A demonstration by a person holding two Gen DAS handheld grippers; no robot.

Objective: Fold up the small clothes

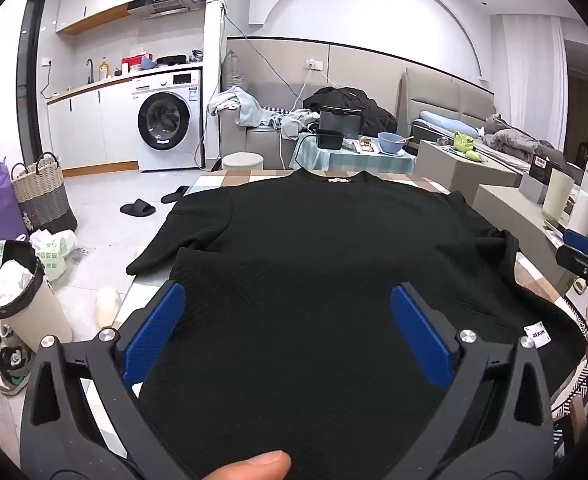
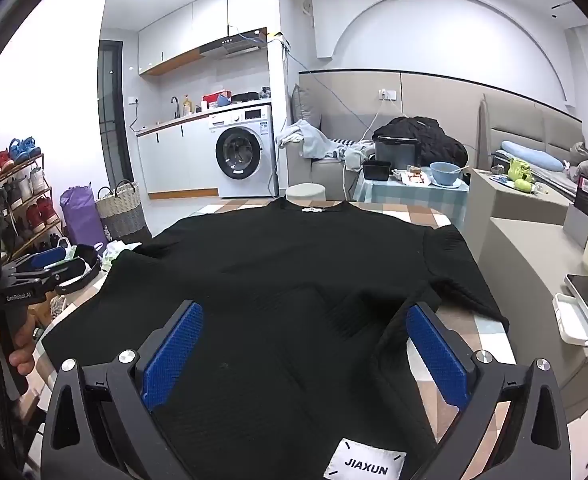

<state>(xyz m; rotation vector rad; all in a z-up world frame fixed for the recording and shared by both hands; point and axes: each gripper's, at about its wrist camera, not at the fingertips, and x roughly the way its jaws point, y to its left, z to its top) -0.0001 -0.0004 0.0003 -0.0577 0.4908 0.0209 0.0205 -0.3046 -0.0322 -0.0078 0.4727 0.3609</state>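
Note:
A black short-sleeved top (image 1: 317,248) lies flat on a checked table (image 1: 238,178), collar at the far edge, hem towards me. It also shows in the right wrist view (image 2: 294,264), with a white JIAXUN label (image 2: 365,461) at the hem. My left gripper (image 1: 288,312) is open, its blue pads (image 1: 154,332) spread over the hem's left part. My right gripper (image 2: 303,328) is open over the hem's right part, blue pads (image 2: 437,356) wide apart. Neither holds cloth. Each gripper shows at the edge of the other's view.
The table's left edge drops to the floor, with a bin (image 1: 26,288), bags and slippers (image 1: 138,208). A grey bench (image 2: 533,256) stands right, with a white tray (image 2: 577,320) and a phone. A small table with a blue bowl (image 1: 389,142) stands beyond.

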